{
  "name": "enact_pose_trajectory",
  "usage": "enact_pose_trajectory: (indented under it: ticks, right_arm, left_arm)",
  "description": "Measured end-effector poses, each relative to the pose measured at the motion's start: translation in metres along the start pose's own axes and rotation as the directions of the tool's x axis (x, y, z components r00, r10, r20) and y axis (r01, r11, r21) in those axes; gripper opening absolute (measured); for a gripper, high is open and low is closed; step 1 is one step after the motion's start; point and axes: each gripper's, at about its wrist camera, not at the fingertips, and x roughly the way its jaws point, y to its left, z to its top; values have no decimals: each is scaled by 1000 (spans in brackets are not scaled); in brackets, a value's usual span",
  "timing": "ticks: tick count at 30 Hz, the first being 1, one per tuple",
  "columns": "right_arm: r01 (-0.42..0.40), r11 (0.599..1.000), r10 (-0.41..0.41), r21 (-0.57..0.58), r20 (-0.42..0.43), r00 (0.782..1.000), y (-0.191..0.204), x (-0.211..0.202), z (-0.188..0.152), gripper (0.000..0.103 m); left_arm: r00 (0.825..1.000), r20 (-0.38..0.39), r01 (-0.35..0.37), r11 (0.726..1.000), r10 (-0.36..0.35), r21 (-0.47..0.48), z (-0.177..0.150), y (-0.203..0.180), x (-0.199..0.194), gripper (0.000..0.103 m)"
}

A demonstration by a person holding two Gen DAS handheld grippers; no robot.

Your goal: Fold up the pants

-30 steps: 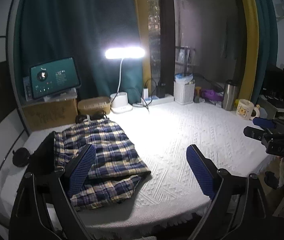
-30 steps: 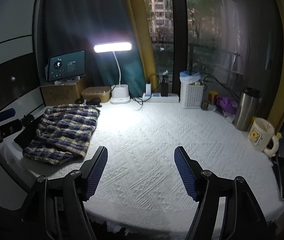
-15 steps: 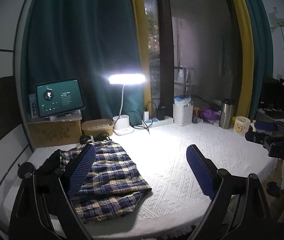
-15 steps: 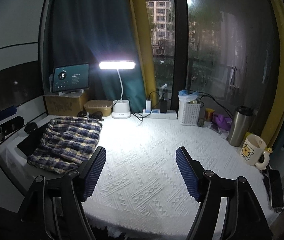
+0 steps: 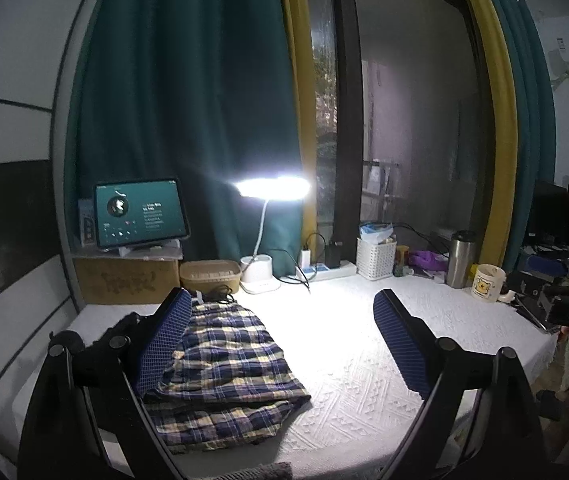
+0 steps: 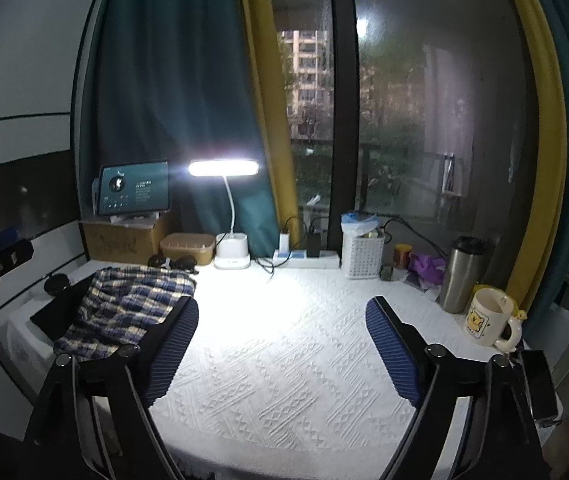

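Plaid pants [image 5: 224,364] folded into a flat stack at the left end of a table under a white textured cloth [image 6: 284,360], lying partly over a dark item [image 6: 60,308] at the table's edge. Just behind the stack, sunglasses [image 6: 172,262] and a tan lidded box [image 6: 186,244]. Beyond that, a lit desk lamp [image 6: 224,168] on a white base, throwing glare across the cloth. To the lamp's left, a glowing tablet [image 5: 140,213] propped on a cardboard box [image 5: 124,280]. Along the back edge, a power strip [image 6: 304,256], then a white basket [image 6: 362,256]. Farther right, a steel tumbler [image 6: 464,276] and, beside it, a cream mug [image 6: 484,316] with a cartoon print. Behind everything, teal and yellow curtains framing a dark window.

Left gripper [image 5: 280,340] held clear above the table with blue pads spread wide, gripping nothing, near pad overlapping the pants in view only. Right gripper [image 6: 282,344] likewise above bare cloth, well apart from the pants, jaws opening and nothing between them.
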Motion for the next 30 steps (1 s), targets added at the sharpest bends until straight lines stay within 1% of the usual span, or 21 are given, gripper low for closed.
enact_pose_trajectory:
  ticks: [1,2,3,5,14,21,30]
  right_arm:
    - [2,1000,-2,1,7,1000,0,-2,1,89]
    - [3,1000,-3,3,14,1000,-1,-3,2,90]
    - [4,1000,-5,4,19,1000,-1,-5,3,90]
    - [8,1000,-8,6,28,1000,-1,-8,5,90]
    - [6,1000,-7,11,70,998,1,-20,12,91]
    - [9,1000,-11,12,108,994,2,-32,17,92]
    - [33,999,-36,23,149,988,-1,-43,22,93]
  left_arm:
    - [1000,9,-5,1000,5,2,0,0,-1,92]
    - [1000,16,-9,1000,9,1,1,1,-3,94]
    - [1000,24,-11,1000,11,-1,1,1,-4,98]
    - [999,43,-13,1000,14,-9,2,2,-7,102]
    - [996,78,-36,999,36,-6,5,5,-13,102]
    - [991,123,-56,998,57,-12,11,7,-21,102]
    - [983,160,-87,996,88,-14,13,8,-26,102]
